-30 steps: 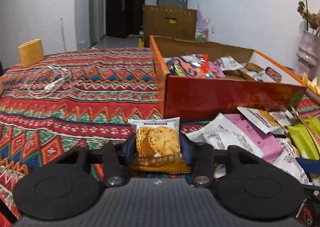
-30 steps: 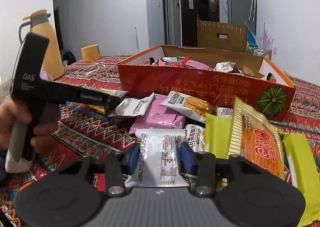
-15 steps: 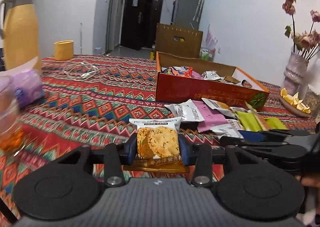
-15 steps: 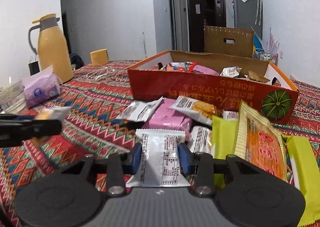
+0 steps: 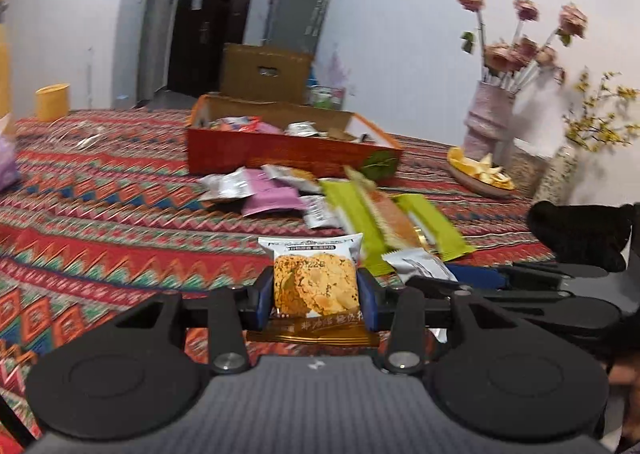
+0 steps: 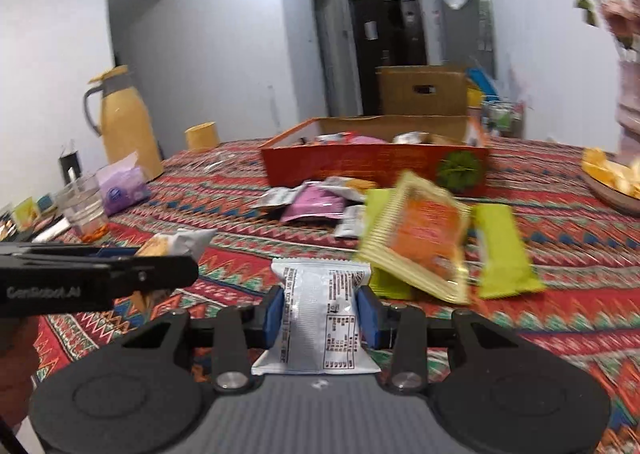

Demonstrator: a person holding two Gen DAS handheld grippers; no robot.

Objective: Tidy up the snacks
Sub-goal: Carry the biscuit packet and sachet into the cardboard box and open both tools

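Observation:
My left gripper (image 5: 316,296) is shut on a cookie packet (image 5: 314,280) with an orange-brown cookie picture, held above the patterned tablecloth. My right gripper (image 6: 320,312) is shut on a white packet (image 6: 318,318) with black print; it shows beside the left gripper in the left wrist view (image 5: 420,266). The left gripper and its packet show at the left of the right wrist view (image 6: 176,244). The orange snack box (image 5: 292,146) with several packets inside stands farther back on the table. A pile of loose snacks (image 5: 304,194) lies in front of it.
A yellow thermos (image 6: 124,122), a yellow cup (image 6: 202,136), a tissue pack (image 6: 122,190) and a glass (image 6: 82,206) stand at the left. A vase of flowers (image 5: 492,118) and a plate of orange peel (image 5: 480,172) stand at the right.
Both grippers have pulled back and away from the box and the snack pile, each still holding its packet. The left view has swung to the right.

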